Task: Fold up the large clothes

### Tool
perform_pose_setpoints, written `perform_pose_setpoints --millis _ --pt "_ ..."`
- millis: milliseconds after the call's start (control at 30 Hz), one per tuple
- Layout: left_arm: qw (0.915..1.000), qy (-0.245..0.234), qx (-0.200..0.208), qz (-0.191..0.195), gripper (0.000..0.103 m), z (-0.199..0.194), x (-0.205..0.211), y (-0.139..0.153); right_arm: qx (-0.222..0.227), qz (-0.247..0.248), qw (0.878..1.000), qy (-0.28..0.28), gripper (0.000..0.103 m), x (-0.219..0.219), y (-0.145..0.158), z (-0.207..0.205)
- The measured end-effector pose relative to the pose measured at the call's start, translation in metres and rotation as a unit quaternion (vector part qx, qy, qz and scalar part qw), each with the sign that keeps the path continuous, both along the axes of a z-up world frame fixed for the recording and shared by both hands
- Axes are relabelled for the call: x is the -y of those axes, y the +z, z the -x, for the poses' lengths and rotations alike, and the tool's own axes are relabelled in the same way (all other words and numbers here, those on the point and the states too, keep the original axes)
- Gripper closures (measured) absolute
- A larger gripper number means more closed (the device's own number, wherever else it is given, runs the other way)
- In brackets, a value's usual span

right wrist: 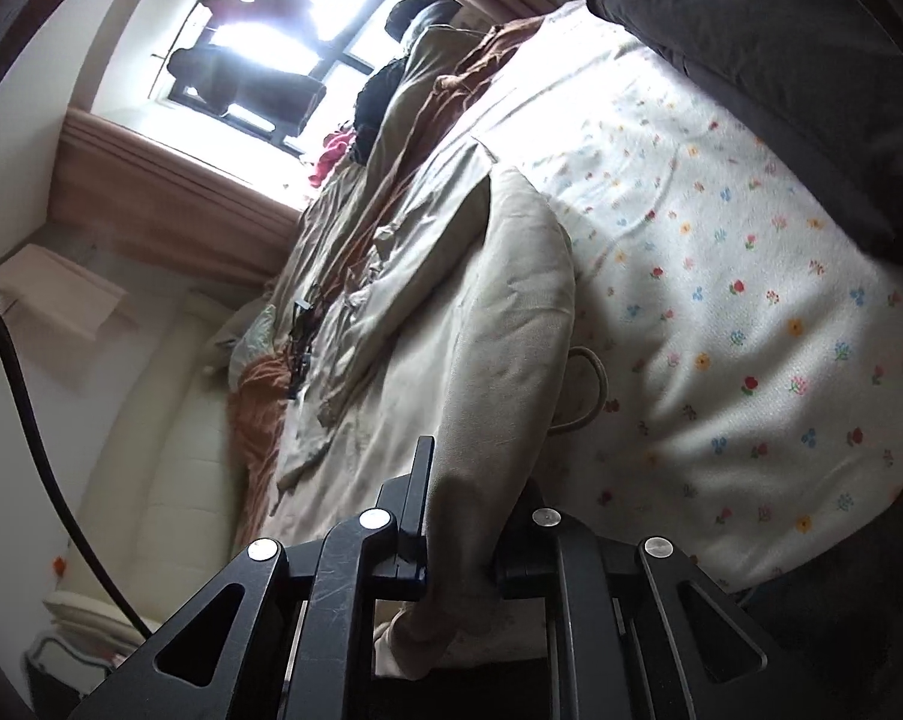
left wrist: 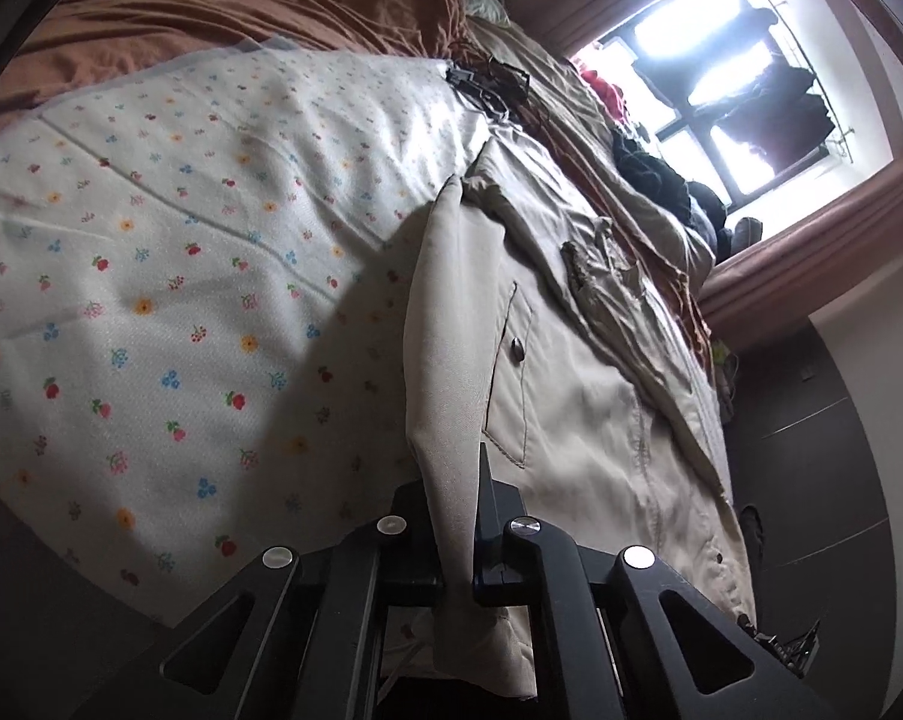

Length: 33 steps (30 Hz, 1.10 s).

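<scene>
A large beige jacket (left wrist: 577, 396) with a snap pocket lies spread on a bed covered by a white flowered sheet (left wrist: 169, 276). My left gripper (left wrist: 454, 480) is shut on a raised fold of the jacket's edge, which runs up between its black fingers (left wrist: 485, 480). In the right wrist view the same beige jacket (right wrist: 427, 324) stretches away over the flowered sheet (right wrist: 721, 300). My right gripper (right wrist: 469, 480) is shut on a thick bunched part of it, the cloth filling the gap between the fingers (right wrist: 422, 480). A hanging loop (right wrist: 592, 384) sticks out beside the fold.
A rust-brown blanket (left wrist: 223, 12) and piled clothes (left wrist: 649, 162) lie along the bed's far side under a bright window (left wrist: 727, 72). Dark cables (left wrist: 493, 84) rest on the bedding. A dark garment (right wrist: 799, 72) covers one sheet corner. A black cable (right wrist: 25, 414) hangs past a cream headboard (right wrist: 169, 456).
</scene>
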State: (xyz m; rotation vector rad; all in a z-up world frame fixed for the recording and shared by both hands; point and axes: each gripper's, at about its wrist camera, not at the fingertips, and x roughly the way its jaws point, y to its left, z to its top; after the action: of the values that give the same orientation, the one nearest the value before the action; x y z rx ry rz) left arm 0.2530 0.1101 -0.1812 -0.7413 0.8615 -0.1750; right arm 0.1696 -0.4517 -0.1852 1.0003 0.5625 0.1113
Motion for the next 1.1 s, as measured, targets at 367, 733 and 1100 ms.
perform_pose_setpoints --millis 367,733,1100 --pt "0.9983 0.011 0.053 0.023 0.099 0.064 -0.021 0.052 0.052 0.029 0.998 0.011 0.088 -0.017 0.058 0.049" --pt "0.9945 0.014 0.093 0.044 0.099 0.132 -0.035 0.085 0.095 0.035 0.995 0.02 0.088 -0.023 0.085 0.113" --pt "0.9885 0.023 0.137 0.059 0.099 0.188 -0.047 0.118 0.135 0.041 0.989 0.033 0.088 -0.032 0.114 0.16"
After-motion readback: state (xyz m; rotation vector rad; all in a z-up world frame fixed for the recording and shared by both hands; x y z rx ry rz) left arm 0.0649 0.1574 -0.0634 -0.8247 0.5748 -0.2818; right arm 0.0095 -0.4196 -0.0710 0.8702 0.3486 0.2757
